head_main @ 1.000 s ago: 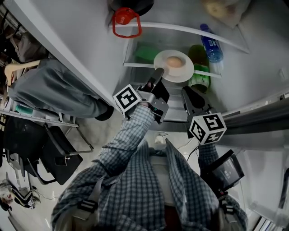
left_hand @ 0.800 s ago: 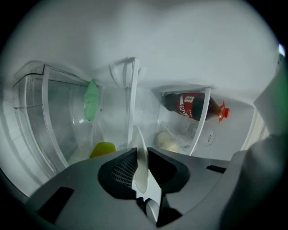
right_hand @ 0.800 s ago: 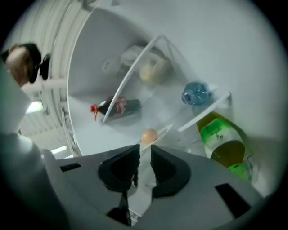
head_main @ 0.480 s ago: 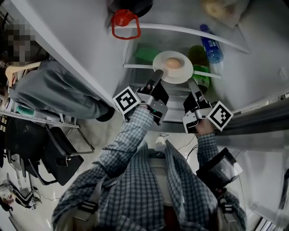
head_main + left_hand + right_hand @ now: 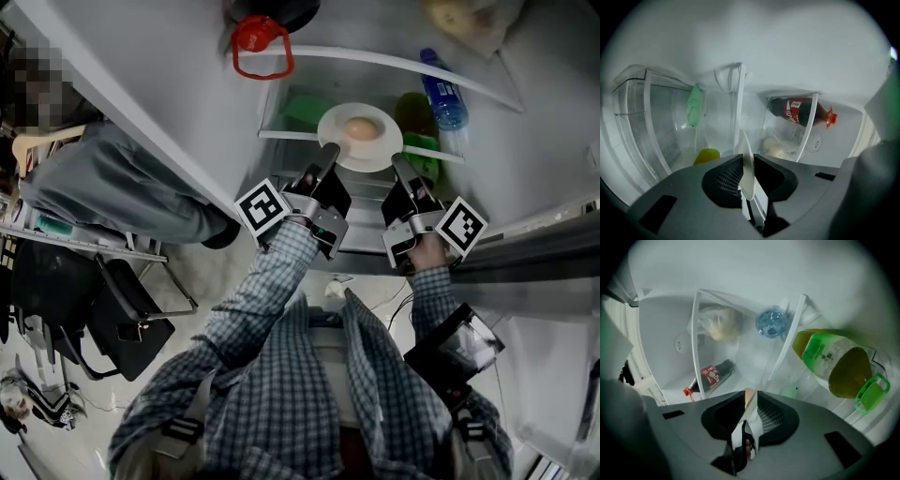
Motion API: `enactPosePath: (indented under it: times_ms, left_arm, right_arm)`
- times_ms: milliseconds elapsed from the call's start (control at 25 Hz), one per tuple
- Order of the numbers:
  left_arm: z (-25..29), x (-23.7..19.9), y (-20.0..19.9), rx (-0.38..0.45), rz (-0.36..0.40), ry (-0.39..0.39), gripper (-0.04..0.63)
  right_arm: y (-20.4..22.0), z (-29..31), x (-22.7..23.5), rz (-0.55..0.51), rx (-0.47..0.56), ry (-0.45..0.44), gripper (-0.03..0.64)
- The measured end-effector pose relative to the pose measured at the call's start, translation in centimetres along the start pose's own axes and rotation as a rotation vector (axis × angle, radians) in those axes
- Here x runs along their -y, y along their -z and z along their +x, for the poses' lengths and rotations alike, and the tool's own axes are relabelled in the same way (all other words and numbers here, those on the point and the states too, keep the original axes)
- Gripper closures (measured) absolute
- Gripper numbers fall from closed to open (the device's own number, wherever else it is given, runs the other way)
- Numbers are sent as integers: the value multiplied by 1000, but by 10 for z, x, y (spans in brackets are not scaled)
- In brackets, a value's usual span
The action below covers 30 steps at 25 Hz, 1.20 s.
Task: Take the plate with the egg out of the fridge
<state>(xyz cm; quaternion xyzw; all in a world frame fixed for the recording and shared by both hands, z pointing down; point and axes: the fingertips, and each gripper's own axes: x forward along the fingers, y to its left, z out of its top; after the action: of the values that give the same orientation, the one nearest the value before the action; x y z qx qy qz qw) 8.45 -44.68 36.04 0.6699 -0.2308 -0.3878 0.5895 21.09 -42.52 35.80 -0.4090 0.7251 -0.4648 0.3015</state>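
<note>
A white plate with a brown egg on it rests on a fridge shelf in the head view. My left gripper is shut on the plate's near left rim. My right gripper is shut on its near right rim. In the left gripper view the plate stands edge-on between the jaws of the left gripper. The right gripper view shows the plate's rim pinched in the right gripper, with the egg just beyond.
A green bottle and a blue water bottle stand right of the plate. A red-capped cola bottle lies on the shelf above. A seated person and a black chair are at the left, beside the fridge wall.
My right gripper has risen from below the shelf edge to the plate's right rim and closed on it. The left gripper has kept its hold on the left rim.
</note>
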Motion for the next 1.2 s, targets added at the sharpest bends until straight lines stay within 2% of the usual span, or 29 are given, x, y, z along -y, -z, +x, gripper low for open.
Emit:
enactPosePath:
  times_ms: [440, 1200]
  left_arm:
    - [-6, -1, 2, -2, -2, 9, 534]
    - [-50, 21, 15, -39, 1, 35, 534]
  right_arm:
    - [4, 2, -4, 72, 24, -27, 566]
    - [37, -31, -30, 30, 31, -21, 568]
